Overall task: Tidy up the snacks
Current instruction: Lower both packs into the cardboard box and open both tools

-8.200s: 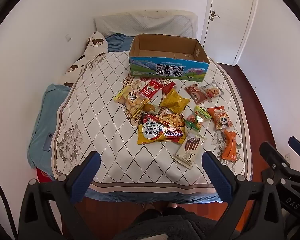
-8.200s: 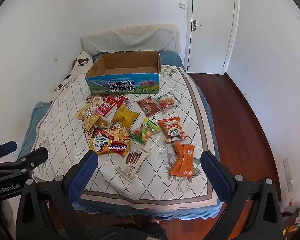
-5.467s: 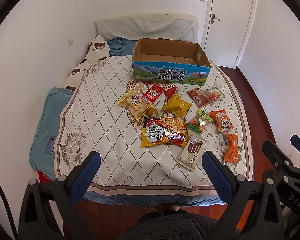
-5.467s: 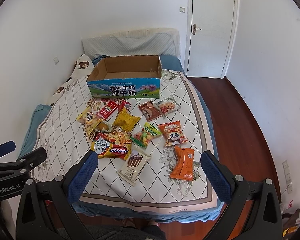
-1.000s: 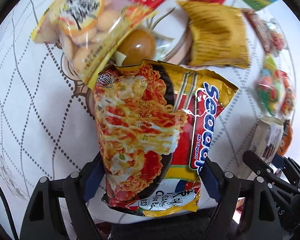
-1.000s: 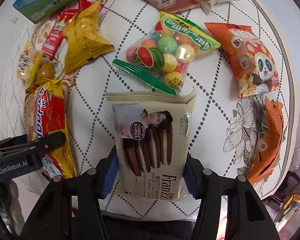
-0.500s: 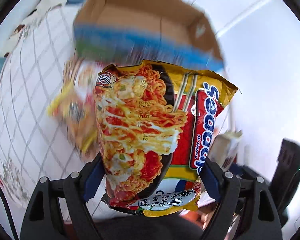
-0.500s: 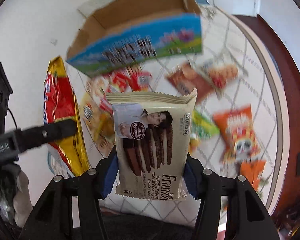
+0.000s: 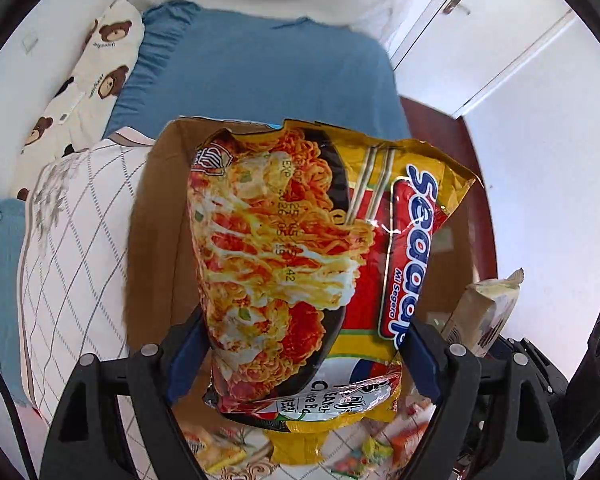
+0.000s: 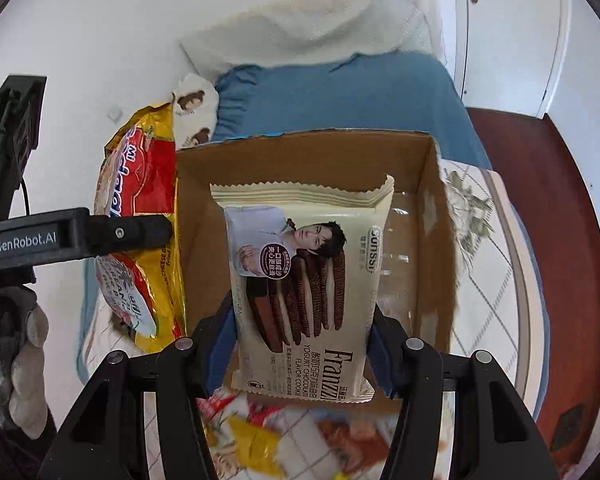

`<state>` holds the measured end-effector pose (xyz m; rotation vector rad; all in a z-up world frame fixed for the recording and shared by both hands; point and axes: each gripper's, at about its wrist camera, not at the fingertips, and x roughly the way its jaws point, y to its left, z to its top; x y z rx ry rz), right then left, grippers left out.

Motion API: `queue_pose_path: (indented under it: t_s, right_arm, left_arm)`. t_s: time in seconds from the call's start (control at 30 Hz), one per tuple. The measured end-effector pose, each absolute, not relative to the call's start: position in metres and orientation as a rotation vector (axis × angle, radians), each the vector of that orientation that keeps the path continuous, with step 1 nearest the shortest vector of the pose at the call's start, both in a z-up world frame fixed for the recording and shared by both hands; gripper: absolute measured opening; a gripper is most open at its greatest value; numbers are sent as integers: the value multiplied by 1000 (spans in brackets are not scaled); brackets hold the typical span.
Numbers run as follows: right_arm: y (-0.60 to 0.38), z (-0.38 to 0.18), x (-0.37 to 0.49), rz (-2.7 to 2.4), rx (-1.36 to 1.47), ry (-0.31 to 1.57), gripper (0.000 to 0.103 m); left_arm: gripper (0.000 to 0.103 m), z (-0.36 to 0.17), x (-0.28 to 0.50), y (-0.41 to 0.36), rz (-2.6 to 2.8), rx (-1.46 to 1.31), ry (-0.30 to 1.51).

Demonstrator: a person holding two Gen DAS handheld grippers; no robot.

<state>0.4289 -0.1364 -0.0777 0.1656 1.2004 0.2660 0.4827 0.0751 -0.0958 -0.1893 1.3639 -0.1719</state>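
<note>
My left gripper is shut on a yellow and red instant noodle pack, which hangs over the left part of the open cardboard box. My right gripper is shut on a cream chocolate cookie pack, held above the inside of the cardboard box. The noodle pack shows at the box's left wall in the right wrist view, and the cookie pack pokes in at the right of the left wrist view. The box floor looks bare where it shows.
Loose snack packs lie blurred on the quilted bedspread in front of the box. A blue pillow and a bear-print pillow lie behind it. A white door and dark wood floor are at the right.
Both grippers rose and moved forward from the bedspread to above the box, each carrying its pack. The box now sits right beneath them.
</note>
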Motion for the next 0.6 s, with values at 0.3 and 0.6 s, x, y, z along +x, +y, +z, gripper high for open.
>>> queue_pose_path:
  t_s: [0.3,0.6]
  right_arm:
    - [-124,-166,531,247,129,1400,60]
    - [-130,-206,570,273,159,1544,83]
  left_arm:
    - [85,-168,569,43,-148,-124,1586]
    - [87,-207,574,26,-124,-69,1630]
